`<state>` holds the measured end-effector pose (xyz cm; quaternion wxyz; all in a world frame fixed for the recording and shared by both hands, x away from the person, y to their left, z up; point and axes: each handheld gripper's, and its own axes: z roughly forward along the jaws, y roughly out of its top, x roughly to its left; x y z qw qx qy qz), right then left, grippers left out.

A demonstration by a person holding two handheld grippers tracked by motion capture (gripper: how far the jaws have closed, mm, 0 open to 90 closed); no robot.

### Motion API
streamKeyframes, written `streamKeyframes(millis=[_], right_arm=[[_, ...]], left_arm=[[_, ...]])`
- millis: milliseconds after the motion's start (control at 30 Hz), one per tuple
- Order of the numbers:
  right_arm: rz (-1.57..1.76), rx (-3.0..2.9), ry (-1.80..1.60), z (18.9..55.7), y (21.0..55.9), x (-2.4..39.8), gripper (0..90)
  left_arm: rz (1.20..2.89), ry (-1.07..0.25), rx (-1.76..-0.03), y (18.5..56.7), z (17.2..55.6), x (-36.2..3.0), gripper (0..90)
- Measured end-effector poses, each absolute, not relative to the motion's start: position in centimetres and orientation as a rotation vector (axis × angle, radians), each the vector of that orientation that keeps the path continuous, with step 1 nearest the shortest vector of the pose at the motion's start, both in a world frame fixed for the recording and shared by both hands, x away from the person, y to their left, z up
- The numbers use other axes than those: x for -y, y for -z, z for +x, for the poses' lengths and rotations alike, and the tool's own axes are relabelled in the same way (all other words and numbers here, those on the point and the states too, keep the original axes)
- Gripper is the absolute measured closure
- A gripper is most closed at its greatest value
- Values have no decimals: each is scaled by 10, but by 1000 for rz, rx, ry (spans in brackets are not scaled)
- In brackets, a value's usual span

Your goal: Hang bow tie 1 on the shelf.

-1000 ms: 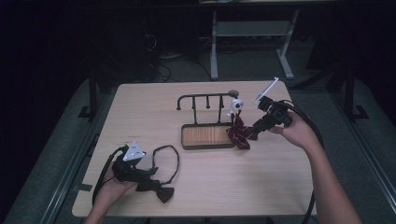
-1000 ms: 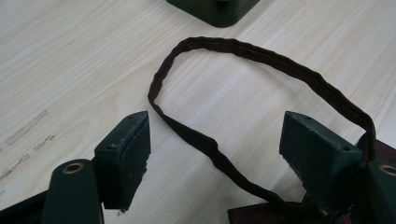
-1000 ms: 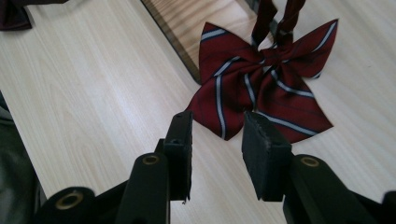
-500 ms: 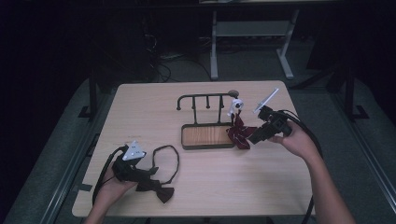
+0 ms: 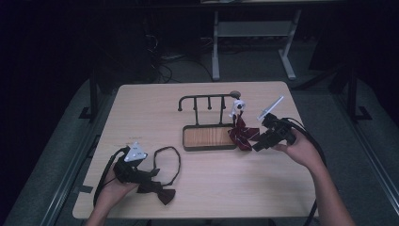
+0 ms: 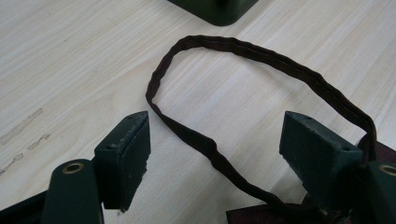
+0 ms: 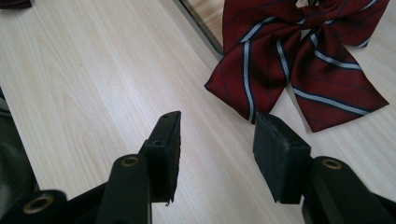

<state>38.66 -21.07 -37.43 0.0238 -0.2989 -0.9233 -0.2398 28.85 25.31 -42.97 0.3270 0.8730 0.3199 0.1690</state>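
The red striped bow tie (image 7: 299, 65) lay on the table (image 5: 155, 108) against the right end of the wooden-floored rack tray (image 5: 209, 138), its neck strap running up toward the white clip (image 5: 238, 106) at the end of the rack's hook bar (image 5: 207, 97). Its lower wings spread over the bare tabletop, just clear of the tray's dark rim.

The right gripper (image 7: 217, 140) sat just beside the tie, jaws apart with nothing between them; one wing tip lay just beyond the right pad. Compared with a second before, this gripper had come down from beside the clip to the table level, and its jaws had just been opening, with the tie no longer held.

The dark brown bow tie (image 5: 157, 188) lay near the front left corner, its strap loop (image 6: 243, 93) open on the wood. The left gripper (image 6: 215, 140) rested there, where it had been a second earlier, jaws wide apart astride the strap without pressing it.

Bare tabletop lay open between the two ties, and to the right of the right hand (image 5: 301, 150) as far as the table's edge.
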Motion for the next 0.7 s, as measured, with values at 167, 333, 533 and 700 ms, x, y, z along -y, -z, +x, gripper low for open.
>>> streamKeyframes(millis=[167,333,533,700], right_arm=[[-937,2855,745,382,379,214,500],[-944,2852,760,375,383,217,489],[-960,2847,763,368,387,222,469],[-976,2837,777,361,395,228,455]], left_arm=[[2285,-442,-839,430,289,-254,252],[2273,-437,-846,430,289,-253,253],[2282,-430,-845,430,291,-253,253],[2291,-427,-847,430,292,-253,256]])
